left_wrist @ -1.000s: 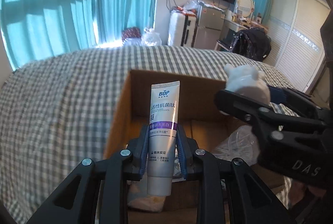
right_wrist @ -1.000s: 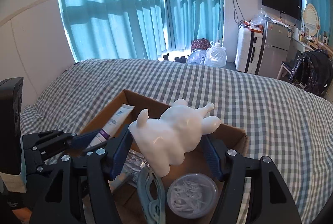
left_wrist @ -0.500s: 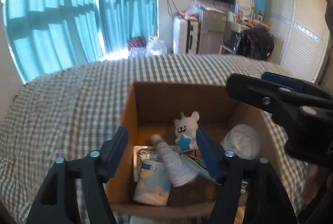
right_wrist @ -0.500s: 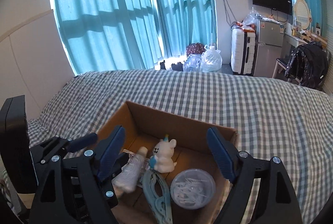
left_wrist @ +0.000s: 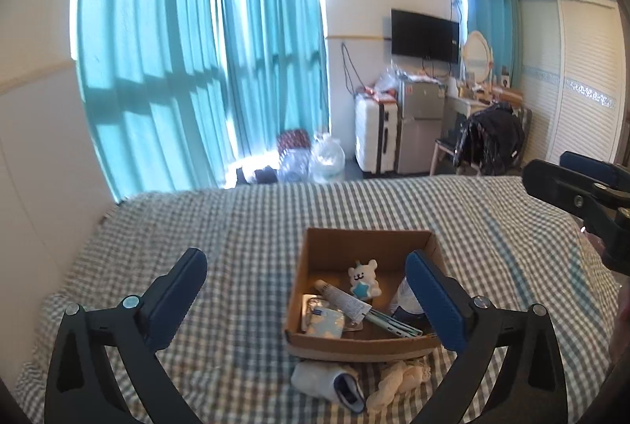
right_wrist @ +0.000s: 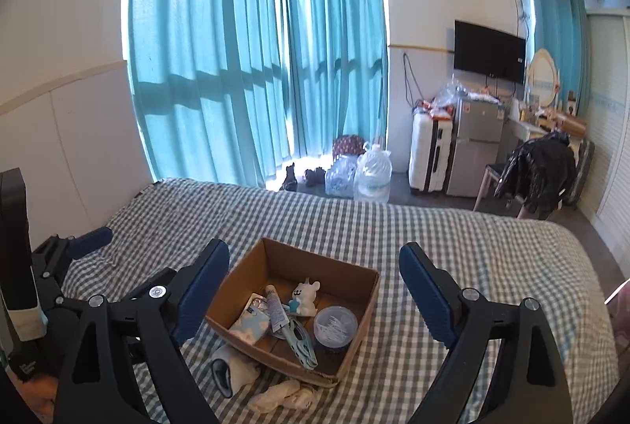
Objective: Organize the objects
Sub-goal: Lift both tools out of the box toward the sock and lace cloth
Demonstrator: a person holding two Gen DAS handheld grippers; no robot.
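Observation:
An open cardboard box point(left_wrist: 366, 238) point(right_wrist: 356, 276) sits on the checked bed. Inside lie a toothpaste tube point(left_wrist: 342, 300) point(right_wrist: 274, 307), a white bear figure point(left_wrist: 364, 278) point(right_wrist: 305, 296), a round clear container point(right_wrist: 334, 323), a light blue packet point(left_wrist: 325, 321) point(right_wrist: 249, 327) and a pale blue clip point(right_wrist: 301, 339). My left gripper point(left_wrist: 305, 286) is open and empty, held back above the bed before the box. My right gripper point(right_wrist: 315, 280) is open and empty, raised above the box. The right gripper also shows at the right edge of the left wrist view point(left_wrist: 582, 189).
A rolled white sock point(left_wrist: 327, 378) point(right_wrist: 232, 371) and a crumpled white cloth point(left_wrist: 397, 378) point(right_wrist: 281, 398) lie on the bed point(left_wrist: 236, 227) in front of the box. Beyond the bed's far edge are teal curtains, water jugs point(right_wrist: 372, 173), a suitcase and a chair.
Both grippers opened and let the toothpaste tube and the white bear fall into the box. Both then pulled up and back, so the box looks smaller and farther away.

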